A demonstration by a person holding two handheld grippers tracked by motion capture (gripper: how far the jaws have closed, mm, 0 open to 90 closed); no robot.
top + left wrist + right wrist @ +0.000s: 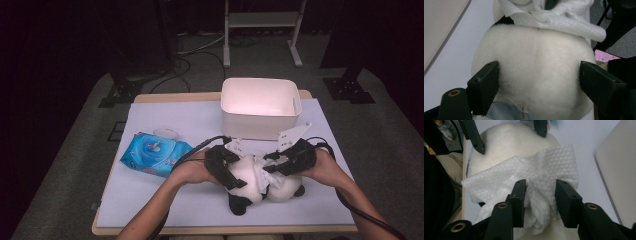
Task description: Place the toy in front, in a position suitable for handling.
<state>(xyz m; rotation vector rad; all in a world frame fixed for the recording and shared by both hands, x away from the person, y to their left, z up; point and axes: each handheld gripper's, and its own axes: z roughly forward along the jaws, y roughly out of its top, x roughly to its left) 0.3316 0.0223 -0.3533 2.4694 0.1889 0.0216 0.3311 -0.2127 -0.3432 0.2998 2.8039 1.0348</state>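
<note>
Two tongs meet over a plush panda (260, 186) lying on the desk (175, 200) near its front edge. Left tongs (539, 77) clamp its white body. Right tongs (540, 195) stand half parted around a crumpled wipe (544, 167), seemingly not pinching it.

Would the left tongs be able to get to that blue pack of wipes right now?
Probably not: the left tongs are clamped around the plush panda. The wipes pack lies unobstructed just to their left, reachable once they let go.
</note>
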